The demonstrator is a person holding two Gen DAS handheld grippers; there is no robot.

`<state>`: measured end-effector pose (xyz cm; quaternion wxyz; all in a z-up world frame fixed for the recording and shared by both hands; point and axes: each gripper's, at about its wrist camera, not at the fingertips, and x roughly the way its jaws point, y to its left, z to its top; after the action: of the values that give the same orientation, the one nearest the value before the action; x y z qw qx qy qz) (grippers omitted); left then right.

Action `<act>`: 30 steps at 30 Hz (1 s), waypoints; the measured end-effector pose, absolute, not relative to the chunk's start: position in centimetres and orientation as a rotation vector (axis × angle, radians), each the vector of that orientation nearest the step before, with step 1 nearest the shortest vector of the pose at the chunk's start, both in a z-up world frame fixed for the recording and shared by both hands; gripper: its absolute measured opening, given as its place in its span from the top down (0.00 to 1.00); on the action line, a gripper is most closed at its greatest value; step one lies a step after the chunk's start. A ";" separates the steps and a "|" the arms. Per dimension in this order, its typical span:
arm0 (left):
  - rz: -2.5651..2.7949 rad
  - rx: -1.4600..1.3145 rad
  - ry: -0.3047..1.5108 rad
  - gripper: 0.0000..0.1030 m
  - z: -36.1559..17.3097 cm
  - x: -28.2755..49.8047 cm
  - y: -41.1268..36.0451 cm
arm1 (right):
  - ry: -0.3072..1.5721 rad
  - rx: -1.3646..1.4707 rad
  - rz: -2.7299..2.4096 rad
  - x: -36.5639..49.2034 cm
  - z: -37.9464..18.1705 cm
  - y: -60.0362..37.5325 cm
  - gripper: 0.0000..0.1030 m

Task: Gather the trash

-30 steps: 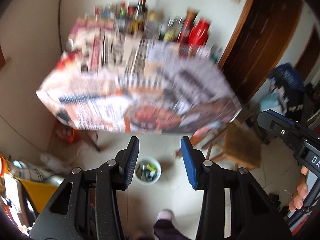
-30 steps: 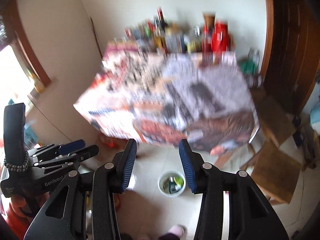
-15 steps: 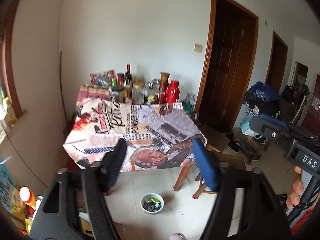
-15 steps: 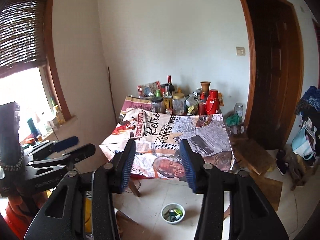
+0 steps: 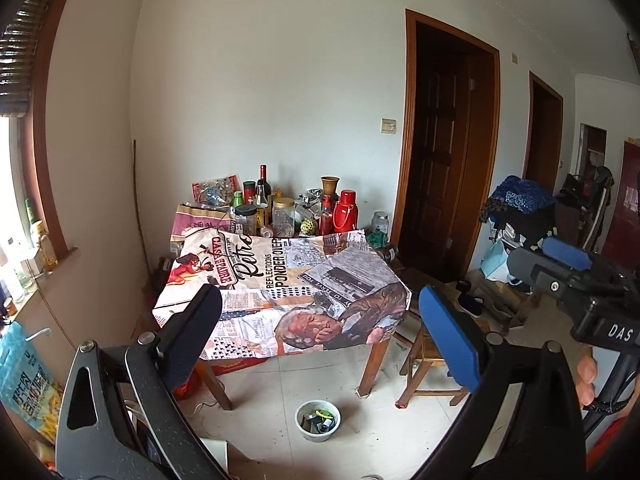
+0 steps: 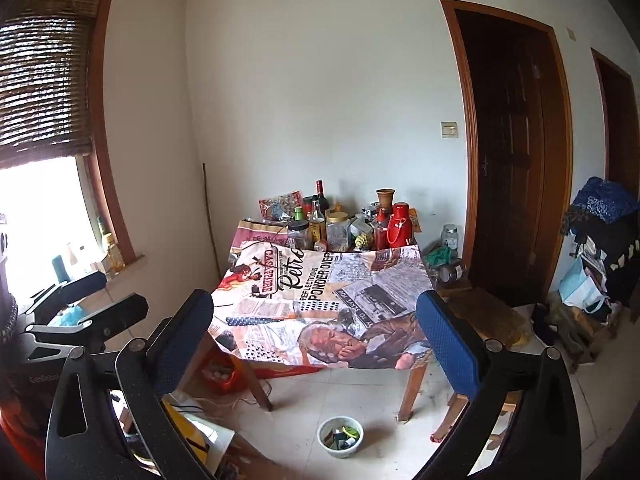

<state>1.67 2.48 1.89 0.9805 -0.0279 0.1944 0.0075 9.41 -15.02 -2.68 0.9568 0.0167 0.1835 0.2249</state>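
Observation:
A small white bowl (image 5: pixel 318 421) holding bits of trash sits on the tiled floor in front of the table; it also shows in the right wrist view (image 6: pixel 340 437). My left gripper (image 5: pixel 320 332) is open wide and empty, held well back from the table. My right gripper (image 6: pixel 316 328) is open wide and empty too, beside the left one. Each gripper shows at the edge of the other's view: the right gripper (image 5: pixel 576 276) and the left gripper (image 6: pixel 84 304).
A wooden table under a newspaper-print cloth (image 5: pixel 280 280) carries bottles, jars and a red flask (image 5: pixel 346 216) at its back edge. A wooden stool (image 5: pixel 428 364) stands at its right. Dark doors (image 5: pixel 440 152) and piled bags lie right; boxes lie at the lower left.
Both grippers pulled back and tilted up from a close downward look at the table to a steady wide view of the room. Both jaws opened wider.

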 end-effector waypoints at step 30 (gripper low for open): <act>0.018 -0.086 0.433 0.02 1.0 1.2 2.9 | 0.423 -0.010 0.472 7.9 -3.3 -15.0 0.02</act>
<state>1.17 2.87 0.95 0.9757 -0.0428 0.2148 0.0092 7.93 -15.02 -3.29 0.9502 -0.0052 0.2081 0.2319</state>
